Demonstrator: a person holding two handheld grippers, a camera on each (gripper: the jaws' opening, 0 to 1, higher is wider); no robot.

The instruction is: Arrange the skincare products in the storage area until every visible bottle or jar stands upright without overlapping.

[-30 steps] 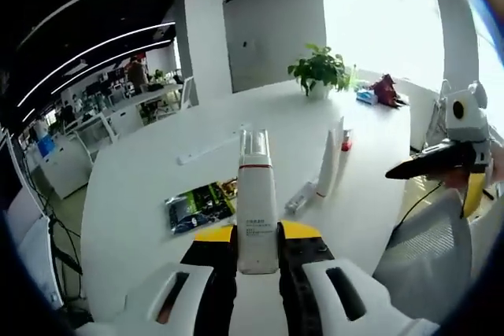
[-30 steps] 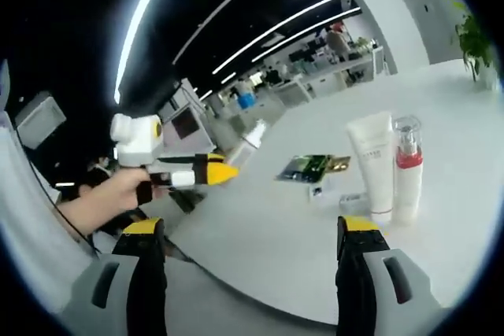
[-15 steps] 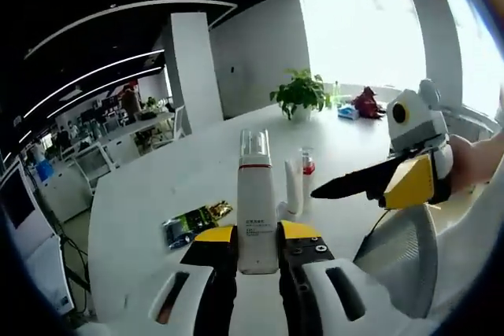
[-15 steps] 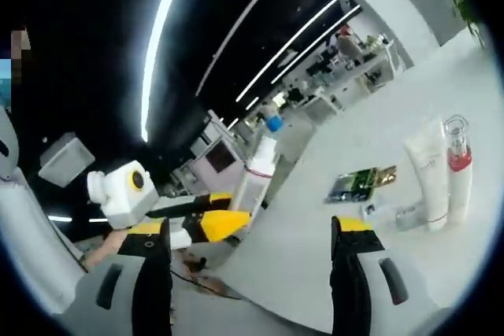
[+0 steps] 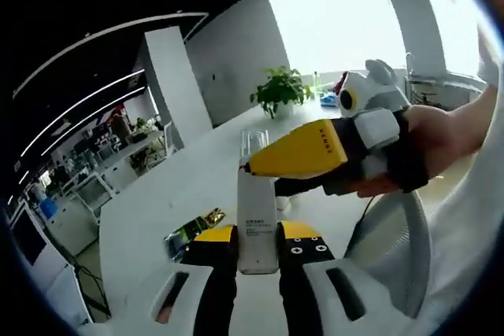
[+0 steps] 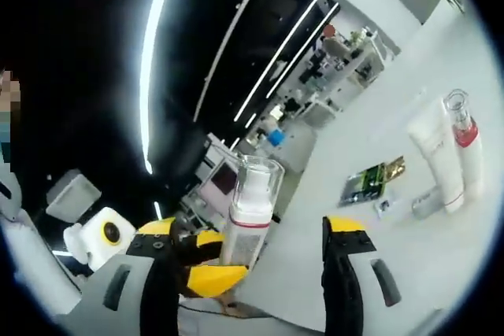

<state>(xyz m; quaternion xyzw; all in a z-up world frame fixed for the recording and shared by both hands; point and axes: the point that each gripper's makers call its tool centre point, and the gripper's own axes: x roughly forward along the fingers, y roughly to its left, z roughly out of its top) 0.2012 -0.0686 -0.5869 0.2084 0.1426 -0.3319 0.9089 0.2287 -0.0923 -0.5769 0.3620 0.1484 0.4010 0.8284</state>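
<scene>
Left tongs are clamped on the pump bottle, holding it upright over the white worktop. Right tongs are spread wide with that bottle's clear cap between the jaws, not touching. Farther off, a white tube and red-collared bottle stand side by side, next to a green packet.

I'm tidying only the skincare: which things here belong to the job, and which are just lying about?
Job:
- white pump bottle with clear cap, held in the left gripper
- white squeeze tube, standing
- red-collared clear-capped bottle, beside it
- small item lying flat

Lying about:
- green-gold foil packet
- potted plant
</scene>
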